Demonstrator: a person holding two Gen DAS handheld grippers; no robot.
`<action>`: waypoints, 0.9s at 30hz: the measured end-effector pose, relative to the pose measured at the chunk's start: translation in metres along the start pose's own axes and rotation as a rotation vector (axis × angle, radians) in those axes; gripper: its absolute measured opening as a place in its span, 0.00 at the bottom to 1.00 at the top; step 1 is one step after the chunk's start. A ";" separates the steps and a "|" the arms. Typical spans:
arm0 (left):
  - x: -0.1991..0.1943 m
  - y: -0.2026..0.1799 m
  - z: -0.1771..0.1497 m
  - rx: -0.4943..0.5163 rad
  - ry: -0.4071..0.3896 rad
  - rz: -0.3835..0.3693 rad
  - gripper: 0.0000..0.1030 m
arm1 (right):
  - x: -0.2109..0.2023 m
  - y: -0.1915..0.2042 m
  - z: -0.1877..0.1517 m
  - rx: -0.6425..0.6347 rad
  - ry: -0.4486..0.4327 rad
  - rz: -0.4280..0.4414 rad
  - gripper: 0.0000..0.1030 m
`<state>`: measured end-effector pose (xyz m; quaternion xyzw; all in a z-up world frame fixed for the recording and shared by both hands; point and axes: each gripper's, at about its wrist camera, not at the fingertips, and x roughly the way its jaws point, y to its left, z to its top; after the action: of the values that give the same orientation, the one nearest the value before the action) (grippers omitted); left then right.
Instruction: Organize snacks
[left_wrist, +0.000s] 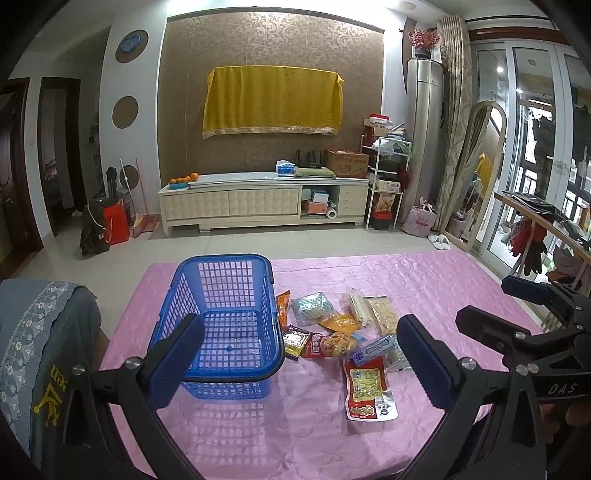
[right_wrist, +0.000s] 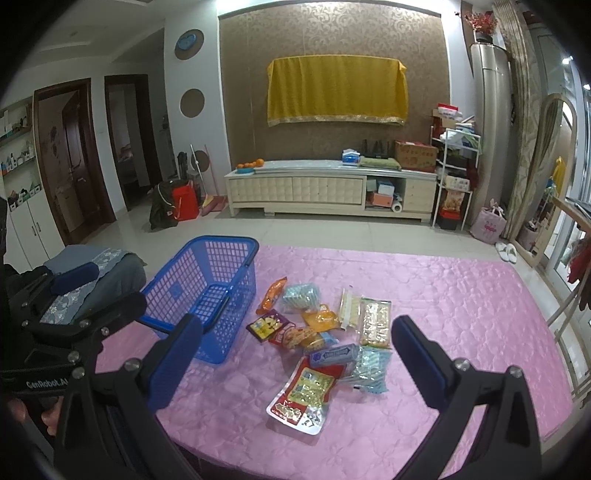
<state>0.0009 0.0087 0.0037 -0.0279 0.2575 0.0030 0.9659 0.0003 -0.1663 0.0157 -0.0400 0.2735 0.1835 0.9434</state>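
Note:
An empty blue plastic basket (left_wrist: 225, 321) stands on the left of a pink-covered table (left_wrist: 443, 295); it also shows in the right wrist view (right_wrist: 207, 291). Several snack packets lie in a loose pile to its right (left_wrist: 332, 332) (right_wrist: 321, 332). The nearest is a red and silver pouch (left_wrist: 369, 391) (right_wrist: 303, 398). My left gripper (left_wrist: 299, 360) is open and empty, above the basket's near rim. My right gripper (right_wrist: 295, 360) is open and empty, above the pile's near side. It also shows at the right edge of the left wrist view (left_wrist: 517, 310).
A chair with a blue-grey cover (left_wrist: 40, 339) (right_wrist: 92, 266) stands at the table's left side. A wooden chair back (right_wrist: 569, 332) is at the right. A TV cabinet (left_wrist: 258, 199) stands across the tiled floor.

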 end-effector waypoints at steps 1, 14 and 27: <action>0.000 0.000 0.000 -0.001 0.000 -0.001 1.00 | 0.000 0.001 0.000 0.001 0.000 0.001 1.00; 0.001 0.001 -0.002 0.005 0.000 -0.005 1.00 | 0.002 0.000 -0.001 0.009 0.009 0.005 1.00; 0.000 0.002 -0.004 -0.006 0.000 -0.013 1.00 | 0.005 -0.002 -0.003 0.014 0.021 0.018 1.00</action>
<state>-0.0008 0.0104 -0.0001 -0.0327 0.2574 -0.0023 0.9657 0.0030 -0.1675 0.0103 -0.0328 0.2850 0.1894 0.9390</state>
